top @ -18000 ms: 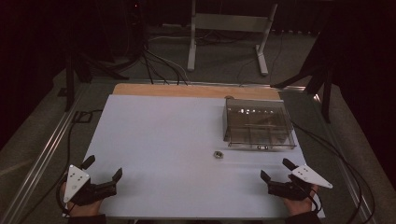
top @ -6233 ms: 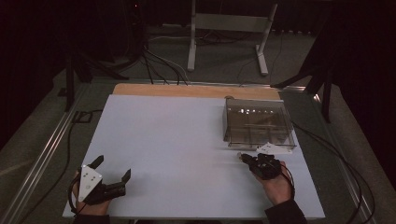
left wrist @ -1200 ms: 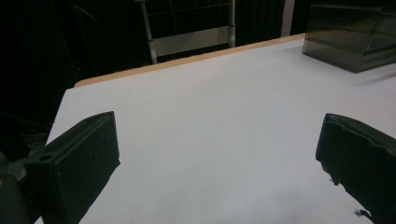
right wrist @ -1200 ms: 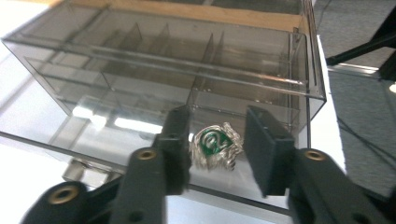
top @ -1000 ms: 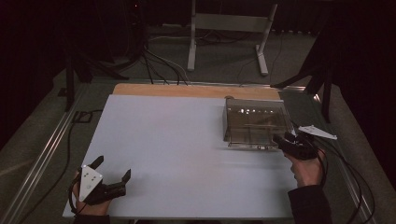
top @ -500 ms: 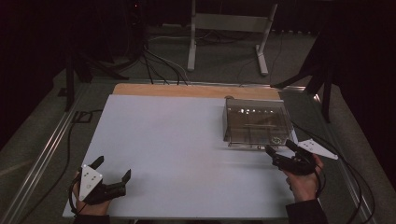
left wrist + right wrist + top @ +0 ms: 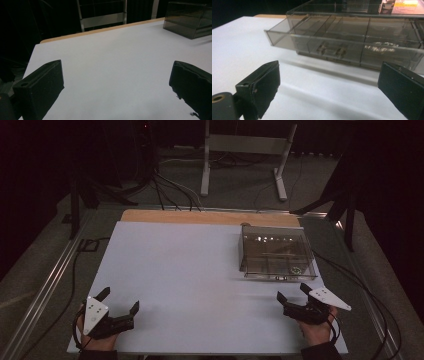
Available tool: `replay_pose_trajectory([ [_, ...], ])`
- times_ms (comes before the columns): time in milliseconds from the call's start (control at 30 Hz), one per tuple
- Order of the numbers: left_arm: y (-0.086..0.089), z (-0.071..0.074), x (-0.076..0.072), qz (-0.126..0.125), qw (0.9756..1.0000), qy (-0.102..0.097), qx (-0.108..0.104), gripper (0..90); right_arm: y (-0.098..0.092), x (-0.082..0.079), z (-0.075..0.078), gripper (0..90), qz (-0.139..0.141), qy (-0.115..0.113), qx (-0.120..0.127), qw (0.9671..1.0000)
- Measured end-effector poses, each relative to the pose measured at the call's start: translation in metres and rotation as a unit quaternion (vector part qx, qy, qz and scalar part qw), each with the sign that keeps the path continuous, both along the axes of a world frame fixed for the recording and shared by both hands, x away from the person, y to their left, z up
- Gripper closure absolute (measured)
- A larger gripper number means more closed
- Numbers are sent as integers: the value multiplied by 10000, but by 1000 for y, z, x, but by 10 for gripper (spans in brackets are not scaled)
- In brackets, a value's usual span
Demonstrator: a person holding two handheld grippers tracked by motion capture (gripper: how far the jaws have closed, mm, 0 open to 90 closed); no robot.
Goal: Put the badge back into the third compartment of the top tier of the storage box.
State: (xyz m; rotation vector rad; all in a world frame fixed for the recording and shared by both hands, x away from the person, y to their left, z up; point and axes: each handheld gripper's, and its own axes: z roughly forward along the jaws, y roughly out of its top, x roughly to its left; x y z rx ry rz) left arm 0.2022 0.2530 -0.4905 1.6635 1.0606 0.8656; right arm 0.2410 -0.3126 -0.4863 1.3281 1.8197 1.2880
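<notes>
Dark room with stand legs and cables beyond; white table [image 7: 190, 270] across the middle of the high view, wooden strip along its far edge. Smoked clear drawer box [image 7: 276, 252] at right of centre, drawer pulled slightly toward the near edge, presumably left out to take parts; small metal nut [image 7: 295, 269] lying in the drawer's near right compartment, seemingly dropped in already. Right gripper [image 7: 295, 298] at lower right, just below the box and apart from it, jaws just been opening, now wide with nothing between; likely backing off after release. Left gripper [image 7: 119, 301] at lower left, well apart from box and nut, jaws spread and empty, apparently parked out of the way.
</notes>
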Motion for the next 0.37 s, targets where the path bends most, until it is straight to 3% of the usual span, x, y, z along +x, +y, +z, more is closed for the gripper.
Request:
replay_pose_trajectory([
  [367,2,0,0,52,10000,5,-44,4,5,-8,-7,36,132,-3,-24,9999],
])
